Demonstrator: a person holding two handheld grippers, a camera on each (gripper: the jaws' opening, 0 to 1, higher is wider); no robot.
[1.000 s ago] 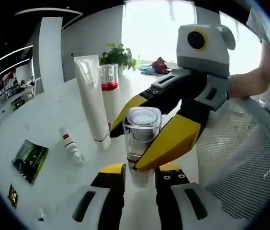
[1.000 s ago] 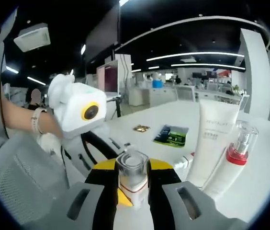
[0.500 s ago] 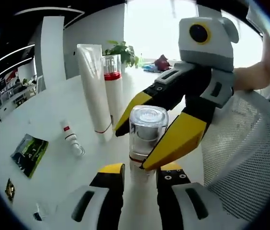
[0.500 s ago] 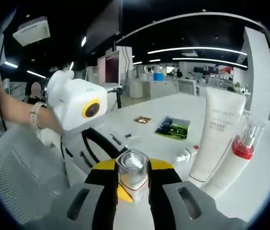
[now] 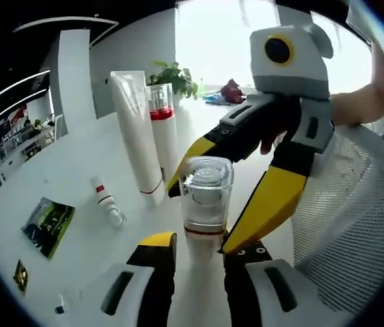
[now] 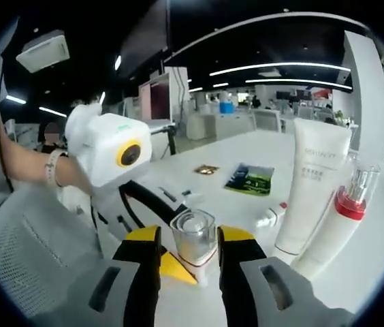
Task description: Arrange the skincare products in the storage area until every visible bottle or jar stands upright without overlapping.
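Left gripper view, bottom centre: the left gripper (image 5: 199,246) stands apart around the base of a clear jar (image 5: 205,196), seemingly steadying it upright on the white table (image 5: 62,170). Just beyond, the right gripper (image 5: 209,204) is spread wide beside the jar, apparently letting go. Farther, upper left, a white tube (image 5: 137,133) and red-collared bottle (image 5: 163,129) stand upright; a small bottle (image 5: 107,203) lies flat.

Clear-capped bottle (image 5: 205,201): its foot is hidden behind the left gripper's (image 5: 199,255) jaws. Behind the bottle, the printing on the white tube (image 6: 311,187) is too small to read. The small dark item (image 5: 19,276) beside the green leaflet (image 5: 48,225) is unidentifiable.
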